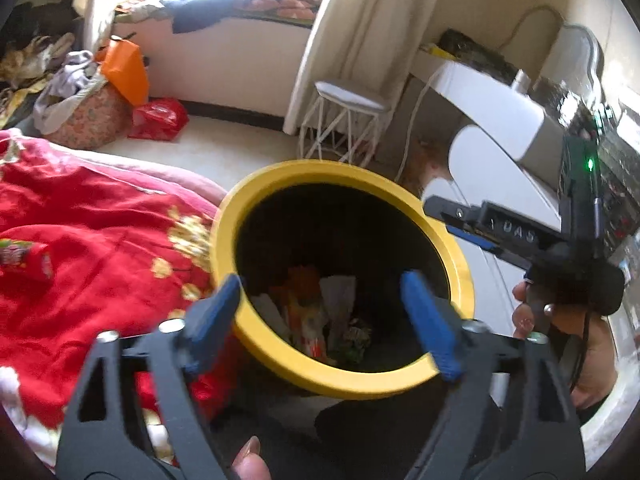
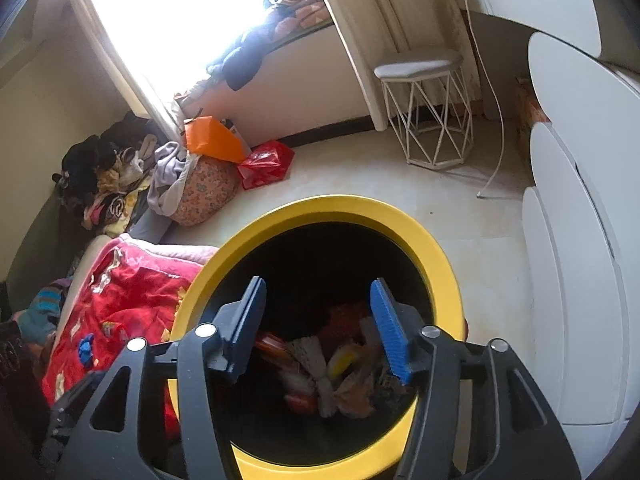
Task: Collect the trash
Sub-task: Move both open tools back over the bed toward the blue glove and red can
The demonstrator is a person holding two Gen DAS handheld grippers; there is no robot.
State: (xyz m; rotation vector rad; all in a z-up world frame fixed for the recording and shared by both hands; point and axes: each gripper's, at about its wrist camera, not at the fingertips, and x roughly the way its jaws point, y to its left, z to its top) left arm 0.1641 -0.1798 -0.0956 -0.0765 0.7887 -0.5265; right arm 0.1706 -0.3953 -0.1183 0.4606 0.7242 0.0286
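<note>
A round bin with a yellow rim (image 1: pixel 456 256) and a black inside stands on the floor beside the bed. Crumpled wrappers and paper (image 1: pixel 320 312) lie at its bottom. My left gripper (image 1: pixel 320 292) hangs over the bin's mouth with its blue pads wide apart and nothing between them. The right wrist view looks into the same bin (image 2: pixel 436 248), with mixed trash (image 2: pixel 340 368) inside. My right gripper (image 2: pixel 318 300) is open above the bin, nothing in its jaws. It also shows in the left wrist view as a black tool (image 1: pixel 440 206) held by a hand at the right.
A red blanket (image 1: pixel 80 240) covers the bed at left, with a small red snack packet (image 1: pixel 24 260) on it. A white wire stool (image 2: pixel 428 112), a red bag (image 2: pixel 266 162), an orange bag (image 2: pixel 212 140) and heaped clothes (image 2: pixel 120 176) stand further off. White furniture (image 2: pixel 580 240) lines the right.
</note>
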